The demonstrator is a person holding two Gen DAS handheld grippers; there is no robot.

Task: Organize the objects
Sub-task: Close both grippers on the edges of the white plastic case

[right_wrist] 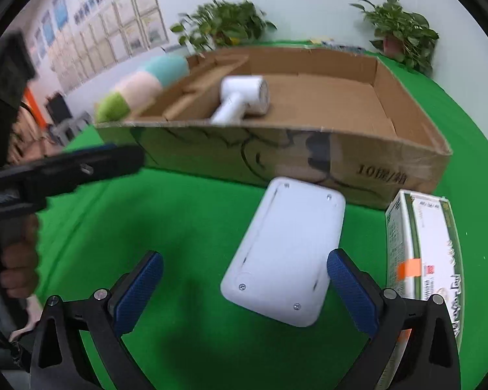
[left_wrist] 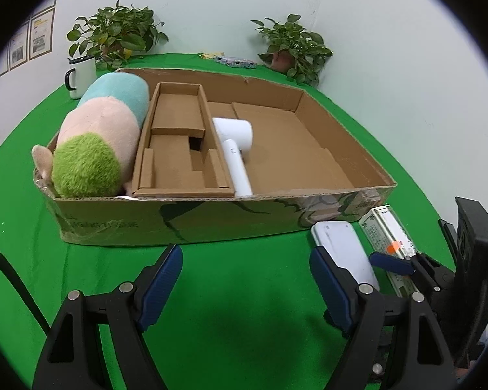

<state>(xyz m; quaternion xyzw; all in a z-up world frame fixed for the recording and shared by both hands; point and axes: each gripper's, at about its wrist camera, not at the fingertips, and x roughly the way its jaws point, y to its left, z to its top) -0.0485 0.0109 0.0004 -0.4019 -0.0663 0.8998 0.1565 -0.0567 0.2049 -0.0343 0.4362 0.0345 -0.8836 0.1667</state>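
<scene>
Item: white device (right_wrist: pixel 284 250), flat on the green counter (right_wrist: pixel 185 214) just before the cardboard box (right_wrist: pixel 358 165), beside a carton (right_wrist: pixel 423 260).
Right gripper (right_wrist: pixel 244 289): jaws wide open, empty, device lying between them.
Left gripper (left_wrist: pixel 244 279): jaws wide open, empty.
Handling, as judged: centre the device, close across its narrow width, lift level into the box's free compartment, clear of the hair dryer (right_wrist: pixel 240 97).

black tongs (right_wrist: pixel 244 289) with ribbed blue pads (right_wrist: pixel 140 292) and silver screws.
</scene>
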